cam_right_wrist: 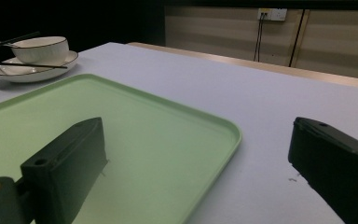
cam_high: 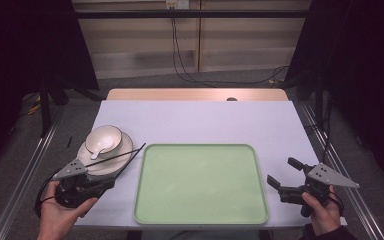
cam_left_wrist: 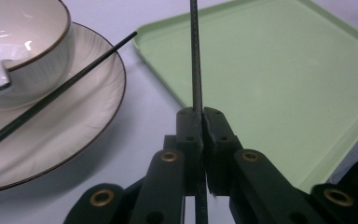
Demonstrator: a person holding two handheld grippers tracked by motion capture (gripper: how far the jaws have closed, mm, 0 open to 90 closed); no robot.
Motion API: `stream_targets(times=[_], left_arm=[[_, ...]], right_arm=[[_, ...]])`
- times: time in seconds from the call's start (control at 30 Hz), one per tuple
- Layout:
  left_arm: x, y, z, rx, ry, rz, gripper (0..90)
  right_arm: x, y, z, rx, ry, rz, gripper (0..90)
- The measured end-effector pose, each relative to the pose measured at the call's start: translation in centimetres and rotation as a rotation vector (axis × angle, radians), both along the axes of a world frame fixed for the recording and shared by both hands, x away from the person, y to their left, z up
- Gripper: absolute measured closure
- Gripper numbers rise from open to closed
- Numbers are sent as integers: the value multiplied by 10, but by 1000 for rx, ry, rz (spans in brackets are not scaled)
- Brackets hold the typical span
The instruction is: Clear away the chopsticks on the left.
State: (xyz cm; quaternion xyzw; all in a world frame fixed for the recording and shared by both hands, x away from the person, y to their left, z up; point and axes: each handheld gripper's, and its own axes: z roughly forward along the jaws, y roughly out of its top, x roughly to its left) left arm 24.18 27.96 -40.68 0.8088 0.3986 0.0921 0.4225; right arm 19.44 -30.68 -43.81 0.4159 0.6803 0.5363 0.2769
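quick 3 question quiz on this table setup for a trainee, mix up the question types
1. True or false: the left claw is shut on a chopstick.
2. Multiple choice: where does the bowl sit? A) on the green tray B) on the white plate C) on the bare table
3. Fill in: the right claw is ____, holding nothing, beside the tray's right edge.

Key
1. True; its jaws pinch one chopstick, while the second chopstick lies across the plate.
2. B; a spoon rests in the bowl.
3. open
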Motion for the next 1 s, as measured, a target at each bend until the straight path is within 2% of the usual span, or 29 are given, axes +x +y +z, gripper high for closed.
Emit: stream_targets(times=[0.27,0.4,0.53,0.63,0.7,0.8,0.97,1.0], left_arm=[[2,-25,-3,-7,22,26,860],[4,-38,-7,-5,50,42,860],[6,-51,-13,-19,84,85,860],[8,-59,-16,-7,104,112,860],[10,-65,-18,4,114,146,859],[14,-72,-21,-6,141,194,859],[18,-82,-25,3,157,260,859],[19,-84,-26,4,166,286,860]], right_arm=[[0,1,0,-2,-2,-2,37],[0,1,0,-2,-3,-2,37],[0,1,0,-2,0,0,38],[0,1,0,-6,-4,1,38],[0,1,0,-6,-3,4,38],[0,1,0,-6,-3,1,38],[0,1,0,-7,-2,6,39],[0,1,0,-6,0,7,38]])
